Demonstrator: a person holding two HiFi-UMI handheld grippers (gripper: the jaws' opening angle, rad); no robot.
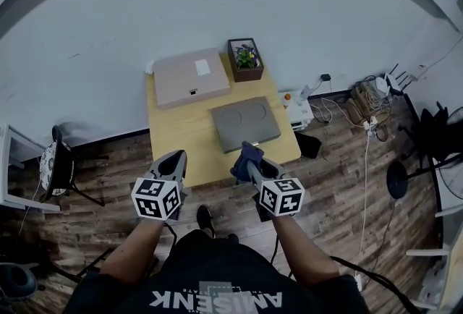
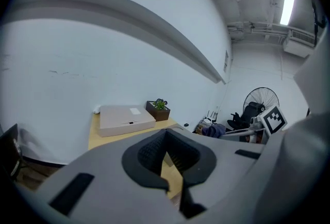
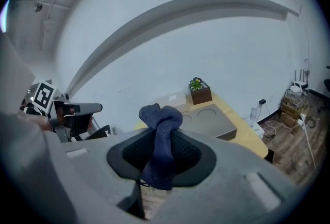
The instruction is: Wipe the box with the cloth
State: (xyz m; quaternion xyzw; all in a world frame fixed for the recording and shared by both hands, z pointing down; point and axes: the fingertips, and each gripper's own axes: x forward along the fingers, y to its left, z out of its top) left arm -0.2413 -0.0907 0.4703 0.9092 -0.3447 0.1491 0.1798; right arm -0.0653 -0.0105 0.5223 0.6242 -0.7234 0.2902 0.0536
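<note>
A dark wooden planter (image 1: 245,71) is set at the far right corner of the surface (image 1: 177,133), and a small green plant (image 1: 246,56) is held in it. Just beside it to the left, a flat beige box (image 1: 189,77) is laid shut along the far edge, its long axis running left to right with a slight skew; what it holds cannot be seen. A white label (image 1: 202,68) is stuck on its lid, too small to be read. Nearer the person, a flat grey box (image 1: 246,123) is laid shut with two round recesses side by side in its top, its long axis likewise running roughly left to right and turned a little out of line with the surface's edges. The cloth (image 3: 160,130), dark blue and bunched, is pinched between the jaws of the right gripper (image 3: 162,138); its length is run along the jaws, with a knot of folds pushed out past the tips, and it is held above the near edge of the surface, just short of the grey box. The jaws of the left gripper (image 2: 165,136) are brought together at the tips with nothing between them, and it is held off the near left edge, above the wooden floor (image 1: 108,168). Pale lettering is printed on the person's dark shirt (image 1: 217,291), seen upside down and not surely readable.
</note>
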